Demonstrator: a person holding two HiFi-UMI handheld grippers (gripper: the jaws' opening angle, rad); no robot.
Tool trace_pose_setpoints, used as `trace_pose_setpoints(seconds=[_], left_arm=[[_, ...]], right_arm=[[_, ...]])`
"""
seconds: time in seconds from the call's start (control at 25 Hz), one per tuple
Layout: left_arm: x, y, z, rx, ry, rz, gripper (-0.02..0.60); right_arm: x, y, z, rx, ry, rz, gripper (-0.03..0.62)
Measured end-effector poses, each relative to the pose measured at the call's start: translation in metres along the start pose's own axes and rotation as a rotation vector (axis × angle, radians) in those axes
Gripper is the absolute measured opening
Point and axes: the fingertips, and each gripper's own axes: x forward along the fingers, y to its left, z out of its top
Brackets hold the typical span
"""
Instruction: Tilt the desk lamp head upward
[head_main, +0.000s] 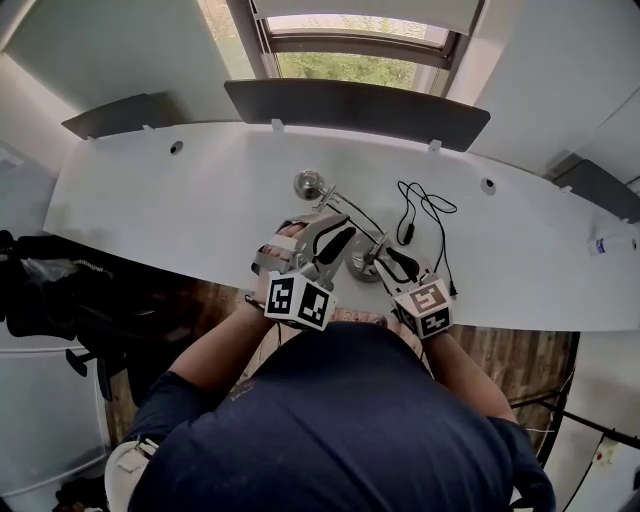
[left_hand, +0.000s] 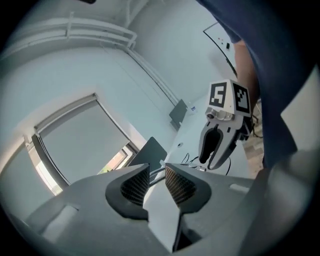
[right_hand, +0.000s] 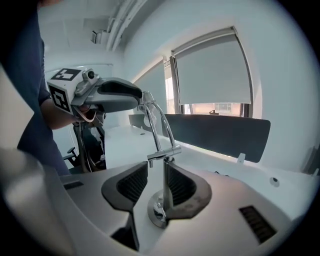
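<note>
A chrome desk lamp stands on the white desk (head_main: 170, 210). Its round head (head_main: 311, 184) points away from me, and its base (head_main: 360, 268) sits near the front edge. My right gripper (head_main: 385, 262) is down at the base. The upright post (right_hand: 165, 185) stands between its jaws, against the right pad, with a gap to the left pad. Two thin arm rods (right_hand: 160, 125) rise from the joint to my left gripper (right_hand: 117, 95). My left gripper (head_main: 335, 238) hovers over the upper arm. Its pads (left_hand: 177, 182) stand apart, and the rods cross just beyond their tips.
The lamp's black cable (head_main: 420, 215) loops on the desk to the right of the base. A dark partition panel (head_main: 355, 105) runs along the desk's far edge under a window (head_main: 350, 65). A black chair (head_main: 40, 290) stands at the left. A small bottle (head_main: 610, 245) lies far right.
</note>
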Motion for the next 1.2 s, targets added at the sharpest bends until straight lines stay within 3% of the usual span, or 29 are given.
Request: trace_pose_setpoints(seconds=[0.16, 0.4, 0.6, 0.88, 1.2], left_arm=[[-0.003, -0.004, 0.005, -0.192, -0.057, -0.023, 0.077], [-0.014, -0.011, 0.011, -0.364, -0.124, -0.039, 0.031], [-0.018, -0.009, 0.02, -0.636, -0.197, -0.089, 0.008], [-0.023, -0.015, 0.024, -0.766, -0.28, -0.107, 0.008], [-0.019, -0.021, 0.022, -0.788, -0.287, -0.119, 0.008]], right_arm=[[-0.014, 0.005, 0.027, 0.016, -0.071, 0.02, 0.106], [-0.028, 0.024, 0.075, 0.005, -0.187, 0.068, 0.074], [-0.04, 0.036, 0.108, -0.011, -0.274, 0.084, 0.034], [-0.049, 0.043, 0.12, -0.013, -0.355, 0.09, 0.012], [-0.044, 0.044, 0.108, -0.007, -0.326, 0.11, 0.011]])
